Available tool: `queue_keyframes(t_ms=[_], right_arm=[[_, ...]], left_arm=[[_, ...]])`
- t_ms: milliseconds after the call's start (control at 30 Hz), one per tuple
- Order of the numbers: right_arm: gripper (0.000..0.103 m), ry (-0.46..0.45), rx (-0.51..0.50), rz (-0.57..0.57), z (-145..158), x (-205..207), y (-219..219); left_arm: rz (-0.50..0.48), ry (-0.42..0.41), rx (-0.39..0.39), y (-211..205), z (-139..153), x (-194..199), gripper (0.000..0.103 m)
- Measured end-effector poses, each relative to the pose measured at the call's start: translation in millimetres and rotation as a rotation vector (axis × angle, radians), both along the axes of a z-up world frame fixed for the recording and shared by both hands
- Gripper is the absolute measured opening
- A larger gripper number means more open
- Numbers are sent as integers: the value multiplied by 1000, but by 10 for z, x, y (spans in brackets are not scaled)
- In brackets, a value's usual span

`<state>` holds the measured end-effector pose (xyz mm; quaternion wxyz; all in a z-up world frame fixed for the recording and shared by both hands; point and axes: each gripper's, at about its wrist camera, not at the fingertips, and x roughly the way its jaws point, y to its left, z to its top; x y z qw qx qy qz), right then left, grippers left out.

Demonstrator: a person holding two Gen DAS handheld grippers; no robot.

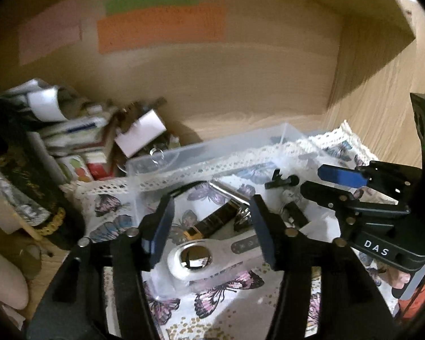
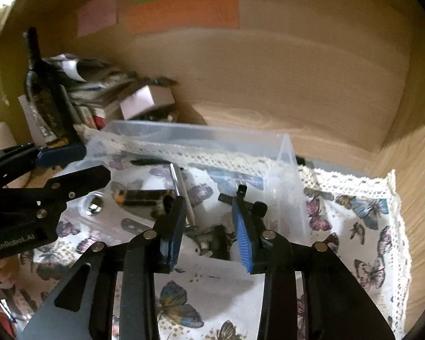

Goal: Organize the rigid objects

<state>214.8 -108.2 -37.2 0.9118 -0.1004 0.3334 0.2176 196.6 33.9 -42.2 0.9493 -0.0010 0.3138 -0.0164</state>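
A clear plastic box [image 1: 206, 144] [image 2: 184, 130] stands on a butterfly cloth inside a wooden shelf. In it lie a white tool with a shiny round head [image 1: 206, 257] [image 2: 95, 205], a dark bar with a gold end [image 1: 215, 221] [image 2: 141, 197], a thin metal rod [image 1: 232, 191] [image 2: 181, 189] and small black parts [image 1: 282, 181] [image 2: 252, 206]. My left gripper [image 1: 211, 232] [image 2: 79, 164] hangs open over the white tool and the dark bar. My right gripper [image 2: 209, 232] [image 1: 320, 182] is open above a black piece [image 2: 221, 238], its pads not pressing on anything.
A dark bottle [image 1: 28, 181] [image 2: 42, 90] and a pile of small boxes and papers [image 1: 79, 130] [image 2: 104, 90] crowd the left back corner. The lace-edged cloth [image 2: 362, 226] lies bare right of the box. Coloured paper notes [image 1: 161, 28] hang on the back wall.
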Motion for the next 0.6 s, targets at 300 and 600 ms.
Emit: queue_keyframes(t_ms=[300, 600], right_arm=[[51, -150, 92, 13, 468, -587, -190], [83, -328, 172, -13, 822, -1307, -418]], left_arm=[[17, -163, 23, -61, 392, -592, 73], [39, -331, 36, -207, 629, -1253, 100]])
